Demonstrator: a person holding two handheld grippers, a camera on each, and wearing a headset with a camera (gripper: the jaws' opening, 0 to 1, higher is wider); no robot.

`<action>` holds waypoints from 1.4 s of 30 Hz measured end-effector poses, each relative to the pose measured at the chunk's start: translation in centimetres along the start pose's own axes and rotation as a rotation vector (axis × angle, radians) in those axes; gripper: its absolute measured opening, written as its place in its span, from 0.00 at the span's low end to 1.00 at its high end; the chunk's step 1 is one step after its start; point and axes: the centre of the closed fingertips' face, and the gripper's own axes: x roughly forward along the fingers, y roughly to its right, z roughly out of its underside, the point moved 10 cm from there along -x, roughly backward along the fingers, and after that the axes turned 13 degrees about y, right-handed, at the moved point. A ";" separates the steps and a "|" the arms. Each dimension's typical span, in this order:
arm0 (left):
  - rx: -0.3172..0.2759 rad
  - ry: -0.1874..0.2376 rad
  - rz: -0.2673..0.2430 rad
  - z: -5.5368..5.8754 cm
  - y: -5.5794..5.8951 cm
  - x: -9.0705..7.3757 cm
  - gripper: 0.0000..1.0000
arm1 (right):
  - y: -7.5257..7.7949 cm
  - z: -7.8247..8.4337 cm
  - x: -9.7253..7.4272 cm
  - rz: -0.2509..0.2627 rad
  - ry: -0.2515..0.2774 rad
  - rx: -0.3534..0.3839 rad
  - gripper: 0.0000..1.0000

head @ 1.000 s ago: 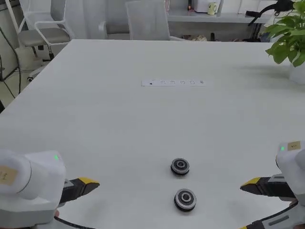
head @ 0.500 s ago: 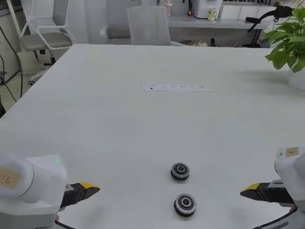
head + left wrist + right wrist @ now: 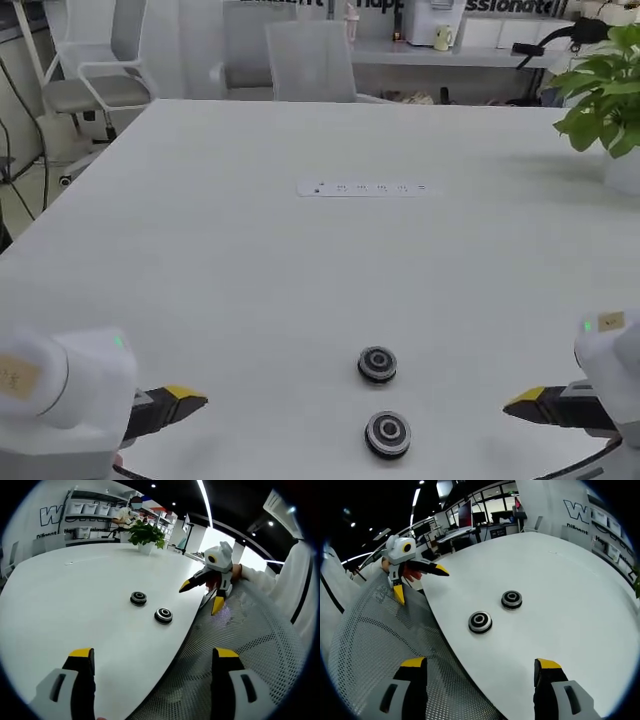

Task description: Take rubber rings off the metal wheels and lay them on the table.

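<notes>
Status: near wheel (image 3: 387,435) and far wheel (image 3: 377,365) lie flat near the table (image 3: 300,270) front edge, rubber rings (image 3: 470,623) on. Left gripper (image 3: 152,655) and right gripper (image 3: 480,662) flank them, well apart, probably staged for approach. Gripper views confirm jaws wide and empty; head view gives spacing.

Head view looks forward and down over the white table (image 3: 250,260) from its near edge. The left and right gripper views sit low beside that edge (facing inward, toward each other). All three share the farther wheel (image 3: 377,365) and nearer wheel (image 3: 387,433).
</notes>
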 end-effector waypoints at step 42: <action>0.005 0.002 -0.133 -1.4 0.5 -1.6 0.93 | 0.4 -1.0 -2.0 -0.066 0.221 0.102 0.81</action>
